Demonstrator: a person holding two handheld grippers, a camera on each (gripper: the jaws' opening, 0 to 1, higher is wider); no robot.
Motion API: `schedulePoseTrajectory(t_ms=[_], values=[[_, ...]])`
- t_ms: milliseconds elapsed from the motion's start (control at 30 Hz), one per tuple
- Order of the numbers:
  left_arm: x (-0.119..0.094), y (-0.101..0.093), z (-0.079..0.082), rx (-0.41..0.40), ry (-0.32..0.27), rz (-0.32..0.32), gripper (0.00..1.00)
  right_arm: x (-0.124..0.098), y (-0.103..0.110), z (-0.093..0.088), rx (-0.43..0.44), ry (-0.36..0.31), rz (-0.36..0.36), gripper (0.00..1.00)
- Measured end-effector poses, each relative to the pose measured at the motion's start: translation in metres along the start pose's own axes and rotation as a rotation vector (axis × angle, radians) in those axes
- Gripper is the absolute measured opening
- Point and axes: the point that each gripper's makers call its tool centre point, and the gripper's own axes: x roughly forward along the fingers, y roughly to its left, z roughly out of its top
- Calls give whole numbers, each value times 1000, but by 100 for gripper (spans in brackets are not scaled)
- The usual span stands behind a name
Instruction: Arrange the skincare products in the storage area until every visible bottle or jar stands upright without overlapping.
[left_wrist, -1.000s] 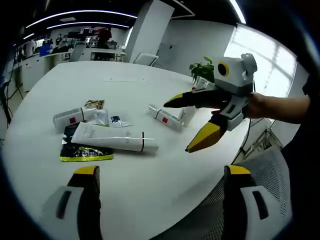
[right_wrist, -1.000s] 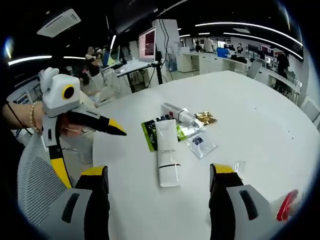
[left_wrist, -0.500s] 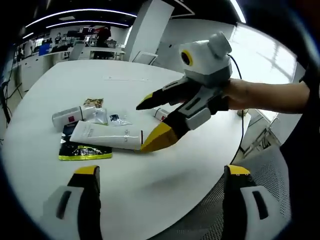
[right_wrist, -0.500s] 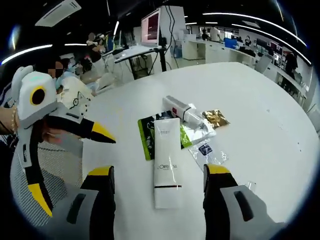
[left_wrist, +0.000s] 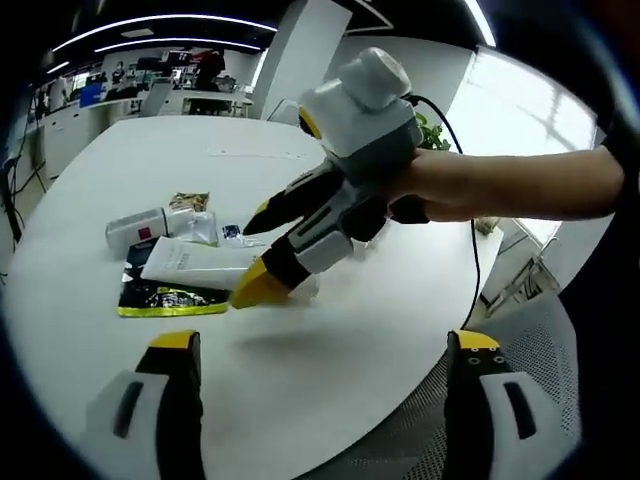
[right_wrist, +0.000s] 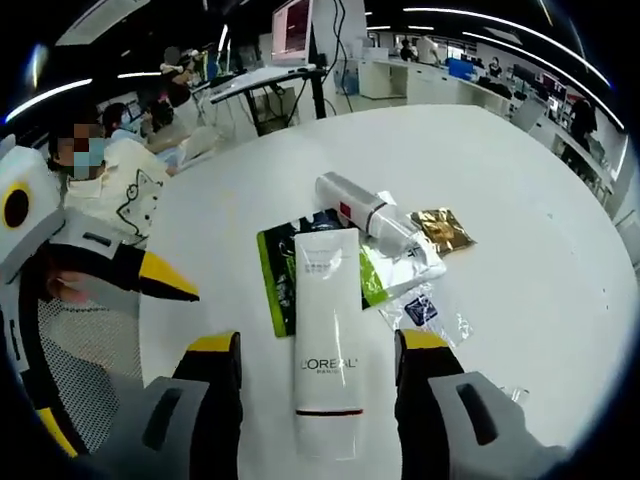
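Note:
A white L'Oreal tube (right_wrist: 325, 300) lies flat on the round white table (right_wrist: 520, 180), partly on a black-and-green sachet (right_wrist: 272, 285). My right gripper (right_wrist: 318, 343) is open, low over the table, with the tube's cap end between its jaws. From the left gripper view, the right gripper (left_wrist: 260, 250) reaches in from the right over the tube (left_wrist: 195, 263). A small white bottle (right_wrist: 352, 208) with a red label lies on its side just beyond the tube. My left gripper (left_wrist: 322, 340) is open near the table's edge, holding nothing.
A gold sachet (right_wrist: 445, 228) and a clear sachet (right_wrist: 425, 310) lie beside the bottle. A mesh chair (left_wrist: 540, 330) stands by the table's rim. People sit at desks behind the table's far side (right_wrist: 110, 170). A potted plant (left_wrist: 432, 135) is at the back.
The right gripper has dropped and moved forward over the tube, so its open jaws now straddle the cap end. The left gripper has stayed put.

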Motion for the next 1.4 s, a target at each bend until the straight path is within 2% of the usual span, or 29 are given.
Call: schedulePoseTrajectory(t_ms=[233,567,733,967,1000,1033,1400], values=[[0,1,0,7,4,-10,94,12,-6,4,9,4,-37,55],[2,4,-4,1,12,-9,94,27,-5,11,-57,10,-61,48],[1,4,0,-15,-4,-14,94,36,-7,9,-66,23,-66,47],[1,3,1,-31,-14,-12,94,35,-9,10,-98,26,-75,43],[1,3,1,-31,-14,-13,94,35,-8,9,-108,26,-74,41],[1,3,2,-30,-14,-14,94,36,-6,10,-125,18,-66,34],[1,-1,2,-21,-5,-18,94,35,-7,11,-114,-17,-84,32]])
